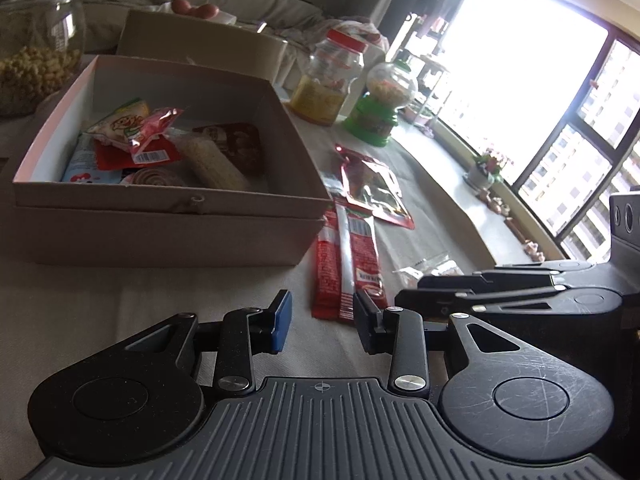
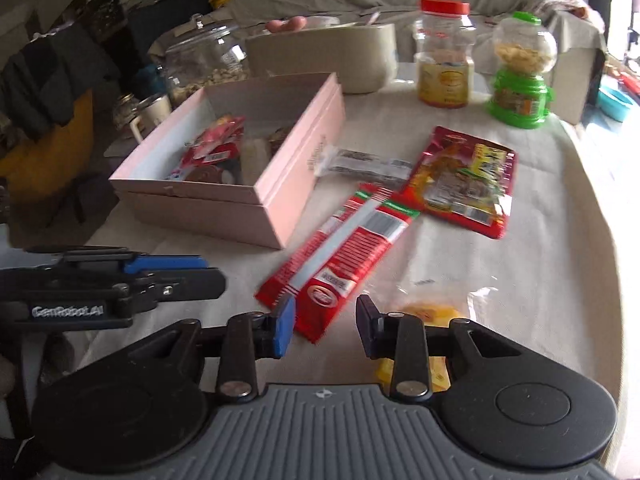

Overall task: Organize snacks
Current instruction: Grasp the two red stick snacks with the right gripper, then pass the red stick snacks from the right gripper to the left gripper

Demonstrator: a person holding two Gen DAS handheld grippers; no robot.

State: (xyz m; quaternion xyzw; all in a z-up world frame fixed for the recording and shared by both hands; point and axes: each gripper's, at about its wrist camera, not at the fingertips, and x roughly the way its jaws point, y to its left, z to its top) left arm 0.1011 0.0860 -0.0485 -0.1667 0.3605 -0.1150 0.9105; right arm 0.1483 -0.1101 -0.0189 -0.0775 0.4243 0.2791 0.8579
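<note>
Daylight from a big window fell on a table covered in pale cloth. Near its middle stood an open pink box, already part filled with packets. Just beside the box lay a long red packet, a dark bar and a flat red pouch. Behind them stood a red-lidded jar and a green candy dispenser.

Low over the cloth, the left gripper pointed toward the box, its jaws part open with nothing between them. To its right, the right gripper hovered over the near end of the long red packet, jaws narrowed but empty, not touching it. A clear bag with something yellow lay partly under its right finger.

Several snacks appeared to be still waiting to go into the box. The risks, as a judgement: jaws set this narrow could ride over a flat packet and push it away rather than pinch it. The clear bag so near could be caught along with it. The grippers were close enough that a sideways reach might knock them together.
</note>
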